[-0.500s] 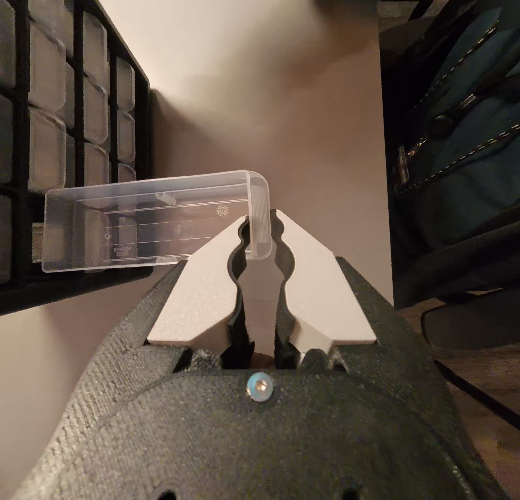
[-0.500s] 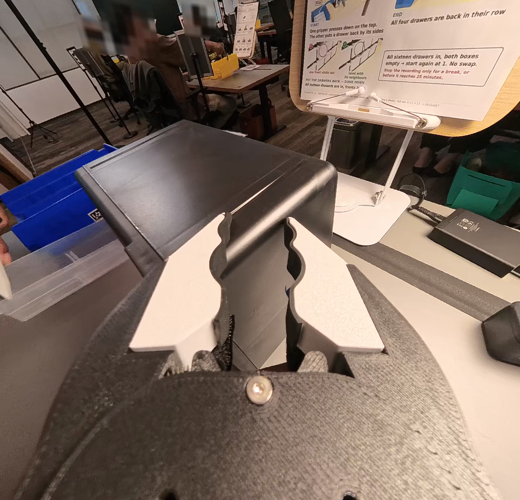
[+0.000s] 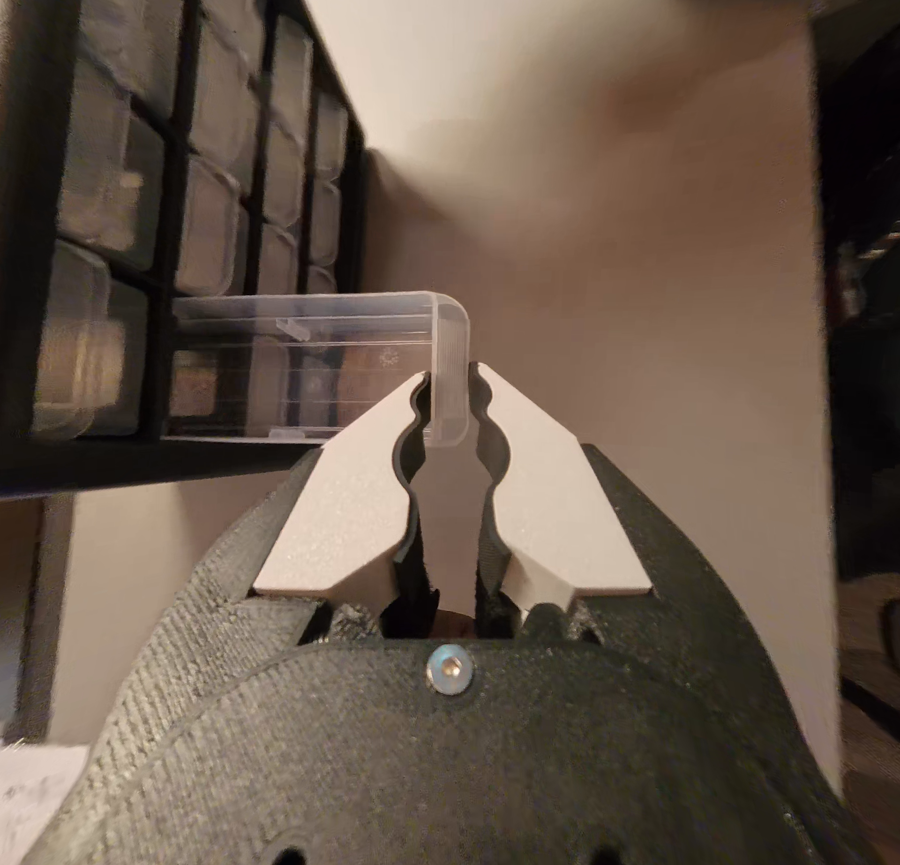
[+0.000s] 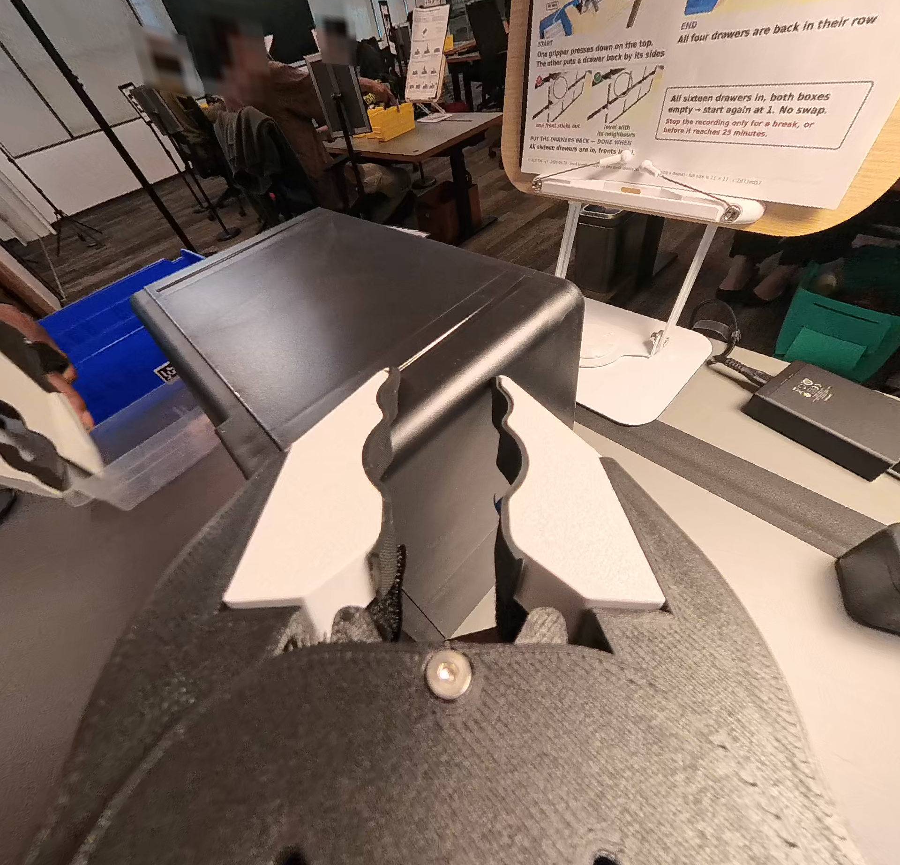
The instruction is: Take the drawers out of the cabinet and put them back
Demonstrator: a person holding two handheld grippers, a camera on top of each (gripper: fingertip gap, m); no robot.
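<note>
Sliding partway in or out of its slot, the clear drawer [image 3: 302, 369] sticks out of the black cabinet [image 3: 160, 276] in the bottom row, its front lip pinched between the pads of the left gripper [image 3: 450, 379], which is clenched on that lip with both fingertips pressed to it. Which way the drawer is travelling cannot be told from this moment alone. The other slots beyond the fingertips all appear filled with frosted drawer fronts, so this looks like either the first drawer out or the last one going back; the rest is a matter of seating or freeing this one. The right gripper [image 4: 443, 383] rests over the rounded top edge of the cabinet [image 4: 341, 315], its jaws spread and gripping nothing, seemingly steadying the box. Only the left wrist view shows the grid of drawers and the grasp. Only the right wrist view shows the cabinet's top, a blue bin [image 4: 112, 349] to the left with a clear tray [image 4: 146, 457] in front of it, an instruction sheet on a stand [image 4: 706, 86] ahead, and a black box [image 4: 823, 418] to the right.
</note>
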